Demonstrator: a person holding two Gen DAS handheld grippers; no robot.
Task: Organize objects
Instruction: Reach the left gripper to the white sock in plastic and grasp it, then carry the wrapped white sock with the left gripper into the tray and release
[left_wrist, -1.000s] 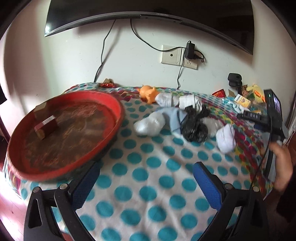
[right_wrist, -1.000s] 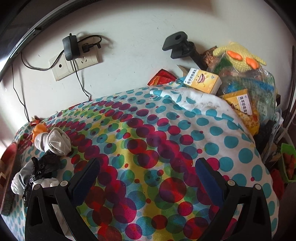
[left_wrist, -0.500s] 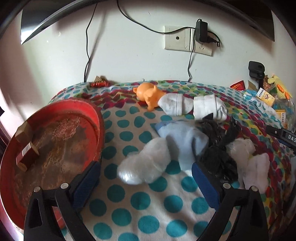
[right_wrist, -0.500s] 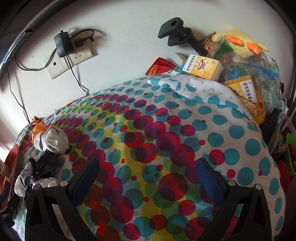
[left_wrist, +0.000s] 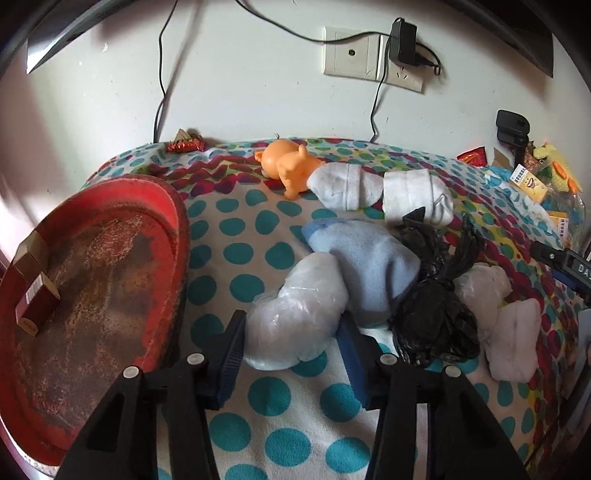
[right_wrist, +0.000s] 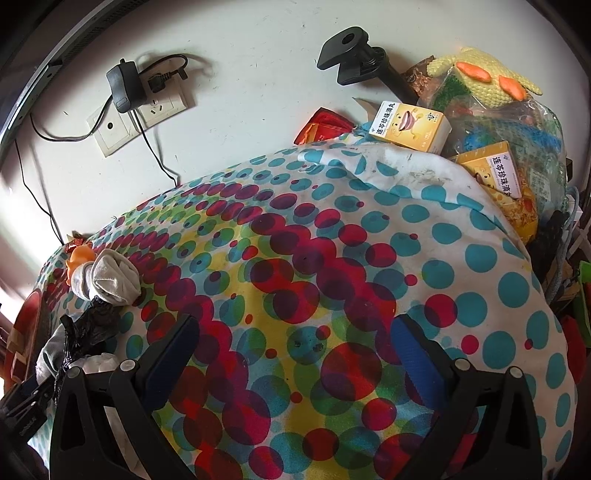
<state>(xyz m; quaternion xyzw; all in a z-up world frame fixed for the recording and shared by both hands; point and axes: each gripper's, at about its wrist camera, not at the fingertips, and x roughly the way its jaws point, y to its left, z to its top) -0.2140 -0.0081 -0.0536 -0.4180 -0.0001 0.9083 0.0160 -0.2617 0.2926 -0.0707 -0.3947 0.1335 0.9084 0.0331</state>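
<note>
Black bag (left_wrist: 432, 317) (beside blue cloth (left_wrist: 373, 266)) flanks left fingers (left_wrist: 231, 347) closing on clear bundle (left_wrist: 295, 317).

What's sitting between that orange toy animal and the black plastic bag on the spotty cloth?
In the left wrist view, two rolled white socks and a light blue cloth bundle lie between the orange toy and the black bag.

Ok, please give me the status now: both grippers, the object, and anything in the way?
Left gripper closing on clear plastic bundle, pads touching. Right gripper open, nothing between. Blue cloth and black bag crowd the bundle.
</note>
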